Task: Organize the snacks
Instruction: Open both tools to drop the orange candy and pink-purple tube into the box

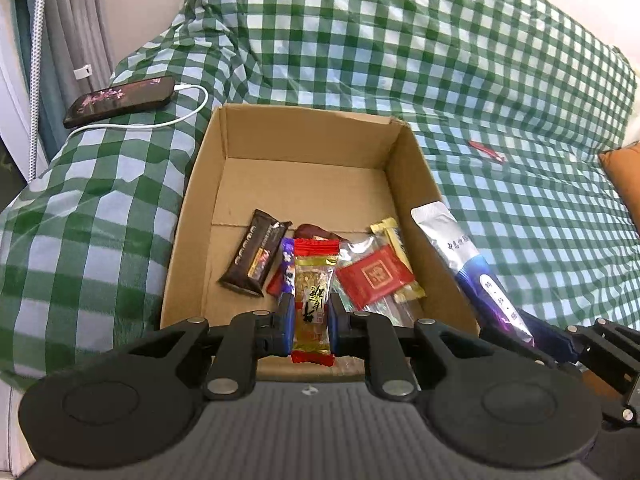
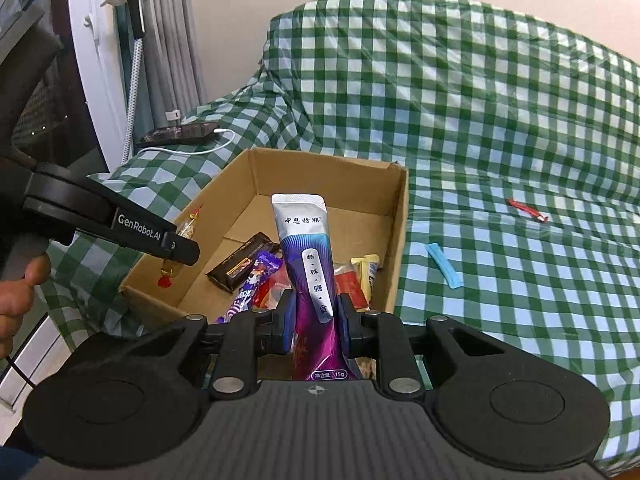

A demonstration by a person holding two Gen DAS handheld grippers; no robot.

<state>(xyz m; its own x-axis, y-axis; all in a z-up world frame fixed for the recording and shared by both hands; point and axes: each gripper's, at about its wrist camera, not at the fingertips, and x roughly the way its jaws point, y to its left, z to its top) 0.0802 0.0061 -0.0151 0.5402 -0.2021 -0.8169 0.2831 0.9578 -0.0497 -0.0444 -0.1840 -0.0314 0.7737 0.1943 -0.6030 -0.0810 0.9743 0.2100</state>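
Holding one snack each right now: the left gripper (image 1: 311,316) is pinching a gold candy packet with red crimped ends (image 1: 312,300) between its blue pads, hovering over the near end of the open brown cardboard box (image 1: 298,132). The right gripper (image 2: 313,324) is clamped on a tall silver-and-purple sachet with Chinese text (image 2: 308,256), standing pretty much upright over the box's near right corner.

Inside the box there's a little pile at the near end: a dark brown chocolate bar wrapper (image 1: 254,258) on the left, a purple candy wrapper (image 1: 286,266) beside it, a flat red packet with a gold emblem (image 1: 374,276), and a pale yellow wrapped stick (image 1: 394,240) toward the right wall. The far half of the box floor is bare cardboard.

The box sits on a bed covered in green-and-white checkered cloth (image 2: 500,120). Still out on the cloth to the right of the box: a light blue stick packet (image 2: 443,266) near the box and a small red wrapper (image 2: 526,211) farther off. A black phone with a white charging cable (image 1: 120,101) lies on the cloth just past the box's far left corner.
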